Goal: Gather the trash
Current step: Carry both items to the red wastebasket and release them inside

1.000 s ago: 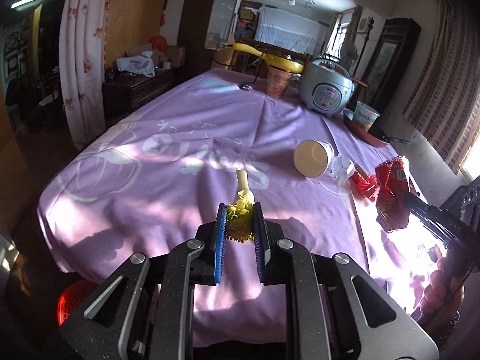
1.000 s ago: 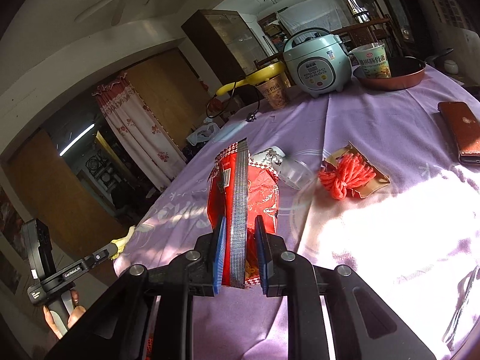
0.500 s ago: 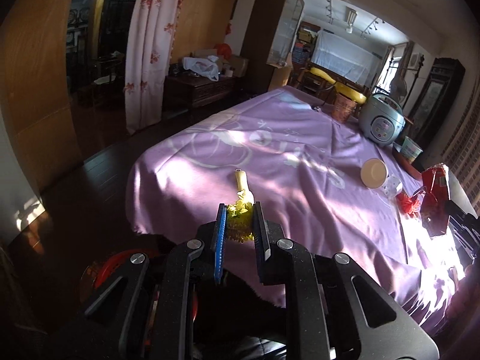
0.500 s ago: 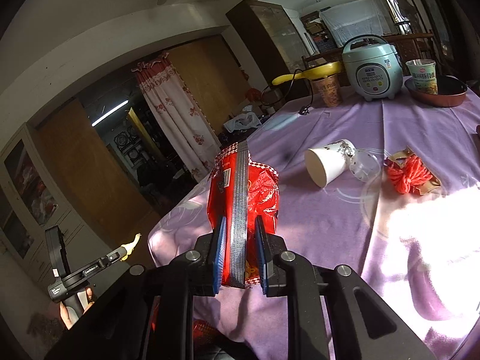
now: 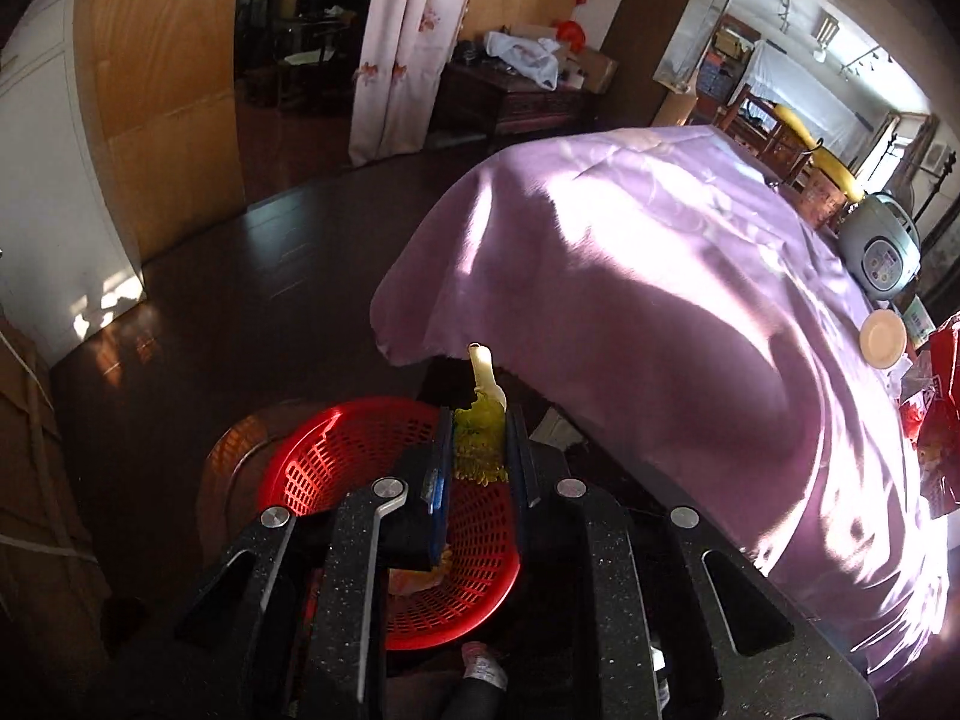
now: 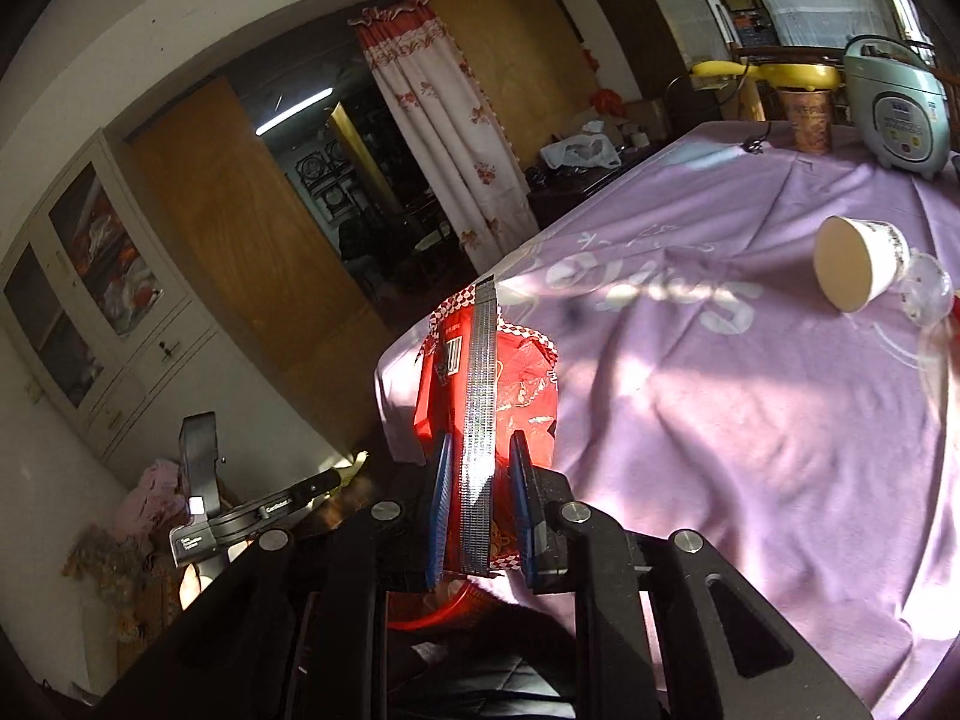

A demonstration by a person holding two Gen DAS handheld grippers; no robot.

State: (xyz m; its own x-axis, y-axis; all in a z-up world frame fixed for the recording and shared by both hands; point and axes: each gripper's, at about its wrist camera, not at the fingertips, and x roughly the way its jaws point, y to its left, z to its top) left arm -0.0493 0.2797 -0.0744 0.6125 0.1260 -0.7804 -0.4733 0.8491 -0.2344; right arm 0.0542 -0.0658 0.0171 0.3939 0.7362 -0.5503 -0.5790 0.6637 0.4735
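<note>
My left gripper (image 5: 478,420) is shut on a yellow-green vegetable scrap (image 5: 480,438) with a pale stalk end, held above a red mesh trash basket (image 5: 336,462) on the dark floor by the table corner. My right gripper (image 6: 478,450) is shut on a red snack bag (image 6: 516,384) with a silver seam, held over the near corner of the purple tablecloth (image 6: 750,420). The left gripper body shows in the right wrist view (image 6: 252,516) at lower left. A tipped paper cup (image 6: 852,270) lies on the table.
A rice cooker (image 6: 900,114), a brown cup (image 6: 810,126) and a clear plastic lid (image 6: 930,294) are at the table's far side. A curtain (image 5: 408,42), wooden doors and a cabinet (image 6: 90,300) stand beyond the dark floor (image 5: 240,300).
My left gripper has swung off the table and down over the red basket, still holding the scrap. My right gripper has moved left toward the table corner with the bag.
</note>
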